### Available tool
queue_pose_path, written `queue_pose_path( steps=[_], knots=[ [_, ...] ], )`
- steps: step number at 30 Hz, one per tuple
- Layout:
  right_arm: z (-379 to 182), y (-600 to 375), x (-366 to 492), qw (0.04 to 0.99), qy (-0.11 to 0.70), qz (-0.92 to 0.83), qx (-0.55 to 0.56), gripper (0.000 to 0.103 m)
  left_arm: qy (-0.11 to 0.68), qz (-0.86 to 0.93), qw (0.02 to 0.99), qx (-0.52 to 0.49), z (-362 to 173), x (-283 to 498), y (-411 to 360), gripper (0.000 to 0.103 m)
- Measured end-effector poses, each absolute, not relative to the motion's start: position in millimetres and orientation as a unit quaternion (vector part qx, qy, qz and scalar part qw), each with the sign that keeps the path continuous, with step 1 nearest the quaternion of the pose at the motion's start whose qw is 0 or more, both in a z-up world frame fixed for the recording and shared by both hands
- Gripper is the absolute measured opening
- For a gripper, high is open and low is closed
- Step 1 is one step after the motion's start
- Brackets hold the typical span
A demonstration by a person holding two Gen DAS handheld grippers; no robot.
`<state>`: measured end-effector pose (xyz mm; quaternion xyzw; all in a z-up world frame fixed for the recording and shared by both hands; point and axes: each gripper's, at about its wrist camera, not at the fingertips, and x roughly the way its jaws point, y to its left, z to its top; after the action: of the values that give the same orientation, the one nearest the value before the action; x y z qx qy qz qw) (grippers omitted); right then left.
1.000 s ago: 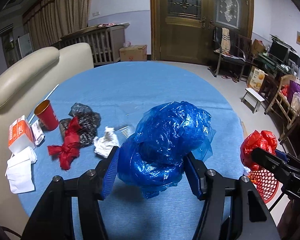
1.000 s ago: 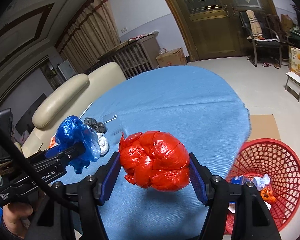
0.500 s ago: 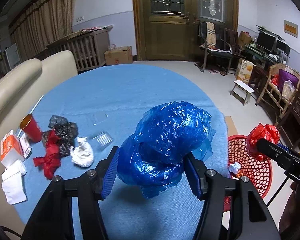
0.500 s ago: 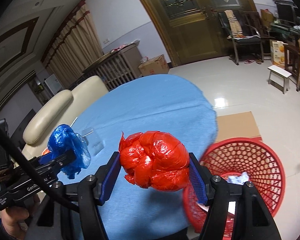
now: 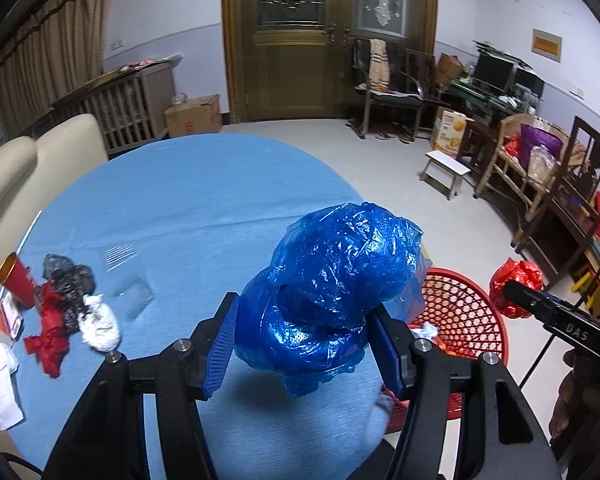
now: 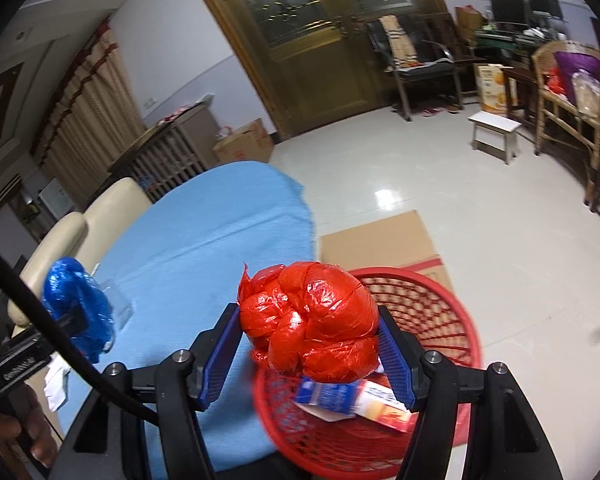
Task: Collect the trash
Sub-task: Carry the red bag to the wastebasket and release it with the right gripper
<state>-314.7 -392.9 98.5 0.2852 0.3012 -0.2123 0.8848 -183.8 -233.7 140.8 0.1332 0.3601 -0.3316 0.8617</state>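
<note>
1. You have two grippers, the left gripper (image 5: 306,350) and the right gripper (image 6: 310,354).
2. You carry two bags: one blue bag (image 5: 340,292), one red bag (image 6: 312,326).
3. One red basket (image 6: 440,312).
4. One red cup (image 5: 16,284).

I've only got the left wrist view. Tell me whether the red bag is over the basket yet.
Observer: On the right wrist view the red bag, clamped in the right gripper, hangs above the red basket, over its near side.
Operator: Tell me what lies under it.
Observer: A blue-and-white packet lies in the basket directly below.
Operator: Report the floor beyond the basket.
Observer: A flat cardboard sheet lies just behind it.
</note>
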Motion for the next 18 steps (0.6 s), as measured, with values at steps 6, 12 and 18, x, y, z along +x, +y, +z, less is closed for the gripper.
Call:
queue_pose_path(
  steps=[6, 12, 18],
  knots=[
    [85.9, -408.8, -324.7, 0.875, 0.311, -0.228, 0.293, 0.069, 0.361, -0.350, 0.852, 0.144, 138.4, -193.0, -255.2, 0.063],
    [73.5, -413.4, -328.8, 0.866, 0.321, -0.236, 0.302, 0.069, 0.361, -0.360, 0.846, 0.155, 136.2, -199.9, -268.7, 0.063],
    [66.1, -420.2, -328.9, 0.862, 0.326, -0.241, 0.306, 0.069, 0.364, -0.365, 0.841, 0.164, 132.8, -202.4, -277.8, 0.063]
  ],
)
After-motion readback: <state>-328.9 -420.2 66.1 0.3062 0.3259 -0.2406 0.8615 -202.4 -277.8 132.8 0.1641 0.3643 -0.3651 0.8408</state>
